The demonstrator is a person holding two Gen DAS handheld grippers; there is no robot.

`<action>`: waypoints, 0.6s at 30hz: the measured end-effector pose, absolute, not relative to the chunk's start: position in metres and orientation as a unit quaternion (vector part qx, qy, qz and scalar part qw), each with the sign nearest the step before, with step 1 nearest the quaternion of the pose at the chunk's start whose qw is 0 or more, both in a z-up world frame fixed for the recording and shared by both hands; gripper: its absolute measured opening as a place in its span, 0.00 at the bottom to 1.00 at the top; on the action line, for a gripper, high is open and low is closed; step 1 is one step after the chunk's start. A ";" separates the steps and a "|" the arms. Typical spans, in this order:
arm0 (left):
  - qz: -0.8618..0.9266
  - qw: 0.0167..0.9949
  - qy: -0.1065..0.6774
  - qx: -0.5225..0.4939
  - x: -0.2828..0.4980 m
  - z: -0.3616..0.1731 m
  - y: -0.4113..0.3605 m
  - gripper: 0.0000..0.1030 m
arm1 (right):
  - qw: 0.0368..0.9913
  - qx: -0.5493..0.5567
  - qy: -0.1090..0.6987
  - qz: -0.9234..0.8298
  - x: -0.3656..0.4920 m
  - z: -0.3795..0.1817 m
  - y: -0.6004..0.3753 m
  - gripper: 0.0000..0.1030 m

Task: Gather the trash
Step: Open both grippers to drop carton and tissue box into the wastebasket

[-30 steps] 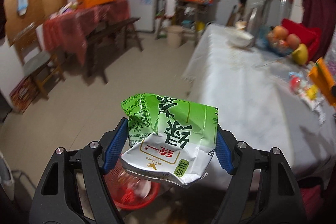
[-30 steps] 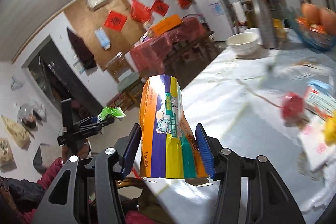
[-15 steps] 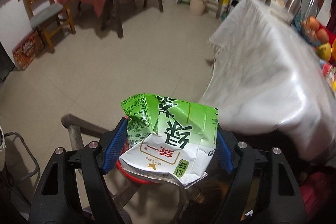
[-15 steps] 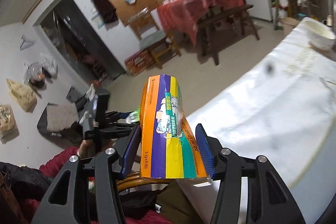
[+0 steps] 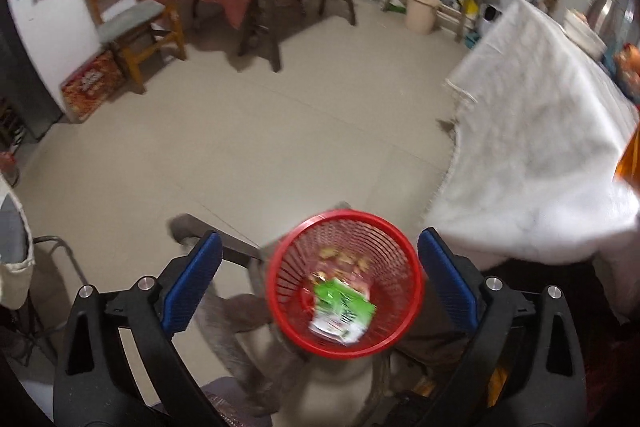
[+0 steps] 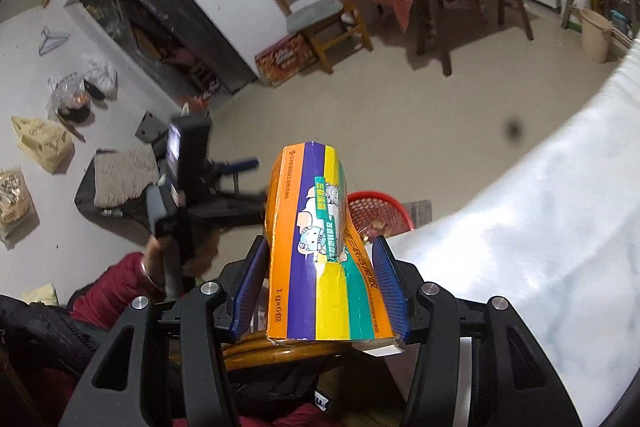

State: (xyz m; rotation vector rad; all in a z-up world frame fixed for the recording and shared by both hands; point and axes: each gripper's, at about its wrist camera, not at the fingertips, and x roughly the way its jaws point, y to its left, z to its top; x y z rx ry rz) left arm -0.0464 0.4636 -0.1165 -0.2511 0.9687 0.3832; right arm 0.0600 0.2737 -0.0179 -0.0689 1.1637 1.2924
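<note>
Left fingers [image 5: 318, 283] just spread, green carton [image 5: 342, 313] blurred in red basket [image 5: 280, 291]; right fingers [image 6: 318, 291] pinch orange box [image 6: 316, 251]

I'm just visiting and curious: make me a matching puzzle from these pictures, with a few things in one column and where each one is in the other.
Things:
1. crumpled green drink carton
2. orange, purple and yellow striped box
3. red plastic mesh basket
4. white cloth-covered table

Places:
A. beside the basket, on its right in the left wrist view
B. below the open left gripper
C. lying inside the basket
D. clamped in the right gripper

Pairs: 1-C, 2-D, 3-B, 4-A
</note>
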 end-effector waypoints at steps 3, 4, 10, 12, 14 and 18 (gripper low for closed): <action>0.209 0.863 0.442 -0.125 -0.056 -0.103 0.480 0.93 | 0.631 -0.050 0.518 0.575 0.054 -0.025 0.298 0.51; 0.219 0.865 0.434 -0.124 -0.059 -0.098 0.485 0.93 | 0.628 -0.056 0.520 0.576 0.053 -0.026 0.304 0.51; 0.236 0.871 0.409 -0.132 -0.071 -0.079 0.500 0.93 | 0.636 -0.094 0.512 0.570 0.049 -0.035 0.356 0.61; 0.236 0.872 0.406 -0.137 -0.073 -0.077 0.502 0.93 | 0.637 -0.092 0.514 0.567 0.050 -0.039 0.367 0.63; 0.235 0.873 0.405 -0.139 -0.074 -0.076 0.503 0.93 | 0.637 -0.090 0.515 0.567 0.051 -0.038 0.366 0.63; 0.234 0.873 0.404 -0.140 -0.072 -0.076 0.502 0.93 | 0.647 -0.083 0.512 0.559 0.056 -0.035 0.355 0.64</action>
